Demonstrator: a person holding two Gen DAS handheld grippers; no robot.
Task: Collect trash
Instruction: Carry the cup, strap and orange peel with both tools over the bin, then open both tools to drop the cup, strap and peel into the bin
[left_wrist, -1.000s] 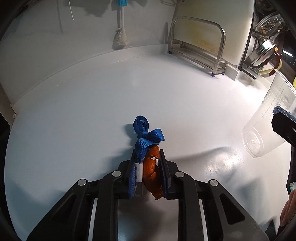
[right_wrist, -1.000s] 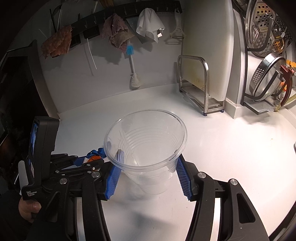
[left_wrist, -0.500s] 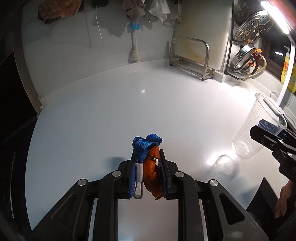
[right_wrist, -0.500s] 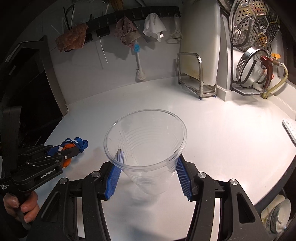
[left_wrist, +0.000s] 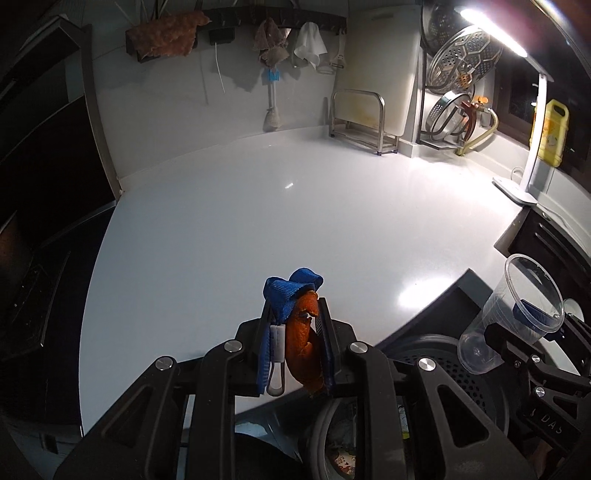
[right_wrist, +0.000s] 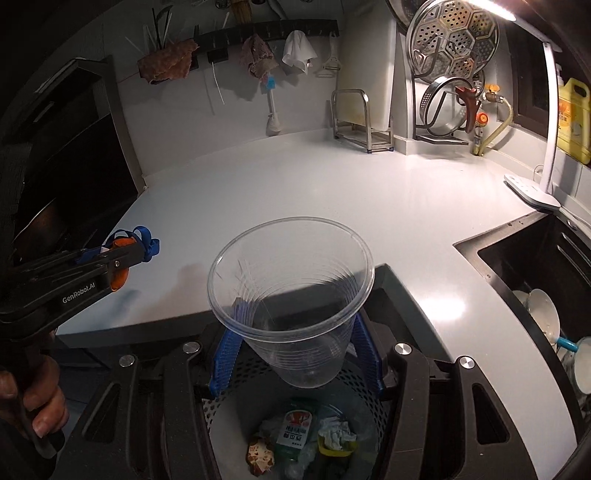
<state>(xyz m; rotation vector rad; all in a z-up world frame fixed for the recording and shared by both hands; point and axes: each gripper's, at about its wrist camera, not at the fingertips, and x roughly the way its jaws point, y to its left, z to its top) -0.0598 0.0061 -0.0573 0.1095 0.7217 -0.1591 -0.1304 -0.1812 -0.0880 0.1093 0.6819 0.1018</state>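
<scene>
Over the perforated trash bin (right_wrist: 229, 380) below the counter edge, the clear plastic cup (right_wrist: 291, 295) hangs pinched by its lower wall between the blue pads of the right gripper (right_wrist: 295, 356), mouth up and empty. A second ago that cup was above the white countertop (right_wrist: 332, 192); both hands have since drawn back to the counter's edge, so the bin's contents, a small labelled bottle (right_wrist: 293, 430) and crumpled wrappers, now show directly beneath it. By my reading the carry is done and only the drop remains.

At the left, the left gripper (left_wrist: 295, 332) is clamped nearly closed on two scraps: one piece of orange peel (left_wrist: 304, 350) and one blue strap (left_wrist: 288, 291), hovering over the counter edge beside the bin.

Count: one cup, one peel, one strap, one bin, two grippers.
</scene>
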